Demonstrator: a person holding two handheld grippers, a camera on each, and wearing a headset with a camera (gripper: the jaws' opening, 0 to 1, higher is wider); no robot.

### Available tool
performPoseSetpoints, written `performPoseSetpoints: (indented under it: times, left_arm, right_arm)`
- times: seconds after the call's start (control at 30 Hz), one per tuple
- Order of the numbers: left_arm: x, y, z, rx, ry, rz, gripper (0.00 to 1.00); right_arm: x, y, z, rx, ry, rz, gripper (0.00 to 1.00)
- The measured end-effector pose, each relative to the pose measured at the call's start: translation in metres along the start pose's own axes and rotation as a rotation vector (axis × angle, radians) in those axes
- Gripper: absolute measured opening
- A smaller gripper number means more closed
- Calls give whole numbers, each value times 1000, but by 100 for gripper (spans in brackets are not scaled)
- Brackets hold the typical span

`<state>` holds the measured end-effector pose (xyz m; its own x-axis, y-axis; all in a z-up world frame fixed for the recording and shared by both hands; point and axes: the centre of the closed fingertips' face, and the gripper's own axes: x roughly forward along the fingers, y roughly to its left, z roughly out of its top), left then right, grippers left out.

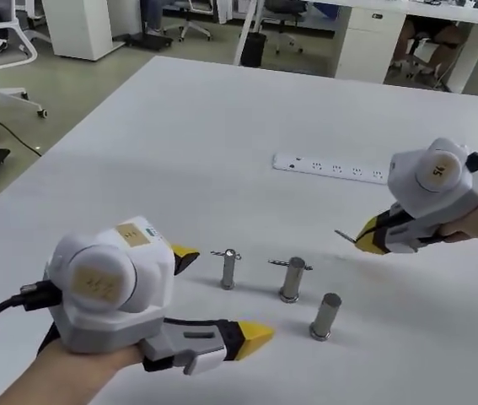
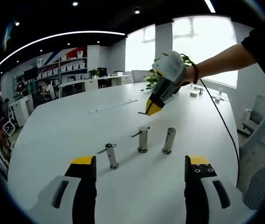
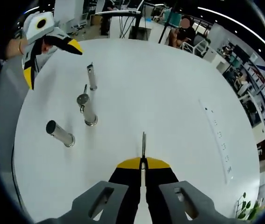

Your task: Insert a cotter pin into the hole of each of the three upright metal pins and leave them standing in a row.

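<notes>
Three upright metal pins stand in a row on the white table (image 1: 179, 152). The left pin (image 1: 228, 268) and the middle pin (image 1: 292, 279) each carry a cotter pin through the top hole. The right pin (image 1: 326, 316) has an empty top. My left gripper (image 1: 220, 297) is open just left of the row, with the pins (image 2: 143, 139) ahead of its jaws. My right gripper (image 1: 365, 240) hovers to the right of the row, shut on a thin cotter pin (image 3: 143, 144) that sticks out forward. The bare pin (image 3: 60, 133) lies to its left.
A white power strip (image 1: 331, 167) lies on the table beyond the pins. Office chairs, cabinets and desks stand past the table's far edge. A seated person is at the back in the right gripper view.
</notes>
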<state>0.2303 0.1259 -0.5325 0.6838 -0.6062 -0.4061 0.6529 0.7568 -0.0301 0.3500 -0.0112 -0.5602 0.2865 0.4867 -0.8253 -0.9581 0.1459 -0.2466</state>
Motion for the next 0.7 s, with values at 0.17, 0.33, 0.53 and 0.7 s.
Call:
performPoseSetpoints:
  times: [0.17,0.33,0.53,0.7]
  left_arm:
    - [-1,-3,3,-4,-13,-9,71]
    - [-2,-5,6,-29,-16,-10,68]
    - [-2,-5,20,-68,-44,-21,60]
    - [-1,-9,28,-95,-46,-58,48]
  right_arm:
    - [-7,11,13,-52,-29,5,0]
    - [-13,23,27,-98,-61,12,0]
    - [-19,41,43,-172,-92,20,0]
    - [-22,45,50,-214,-115,18,0]
